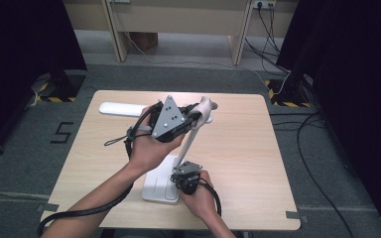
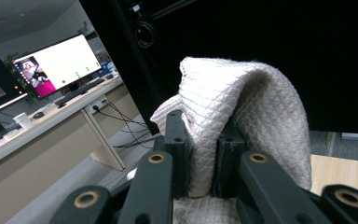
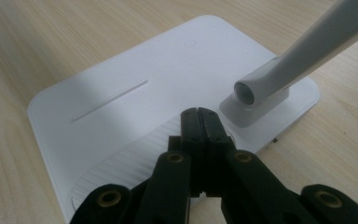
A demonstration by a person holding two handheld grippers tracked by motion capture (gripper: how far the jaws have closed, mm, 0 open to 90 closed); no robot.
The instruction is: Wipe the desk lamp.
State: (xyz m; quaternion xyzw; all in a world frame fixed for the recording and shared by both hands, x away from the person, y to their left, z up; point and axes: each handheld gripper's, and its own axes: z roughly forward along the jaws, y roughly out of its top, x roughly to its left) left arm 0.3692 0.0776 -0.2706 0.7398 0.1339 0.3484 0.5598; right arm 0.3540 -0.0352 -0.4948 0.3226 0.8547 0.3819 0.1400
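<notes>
From the high view, a white desk lamp stands on the worktop point(image 1: 238, 144): its flat base point(image 1: 158, 184) lies near the front edge, its arm point(image 1: 187, 144) leans up and away, and its long head point(image 1: 124, 109) stretches left near the far edge. The left hand-held gripper point(image 1: 194, 117) is raised beside the top of the arm, jaws clamped on a pale cloth point(image 1: 204, 109) that sits right at the joint between arm and head. The right hand-held gripper point(image 1: 182, 172) rests on the base just at the foot of the arm, its jaws pressed together with nothing between them. Around the worktop lies grey carpet with cables point(image 1: 307, 148) on the right, dark curtains on both sides and a wooden desk point(image 1: 178, 20) beyond.

In the left gripper view, the cloth point(image 2: 233, 107), quilted and off-white, is pinched between the fingers point(image 2: 175, 140) and rises in a fold above them, blocking what lies behind it. To the left stand a long desk point(image 2: 37, 135), a lit monitor point(image 2: 58, 65) and a cup point(image 2: 22, 120).

In the right gripper view, the closed fingers point(image 3: 200, 126) lie over the ribbed part of the base point(image 3: 121, 107), just beside the hinge point(image 3: 254, 93) where the arm point(image 3: 326, 37) starts.
</notes>
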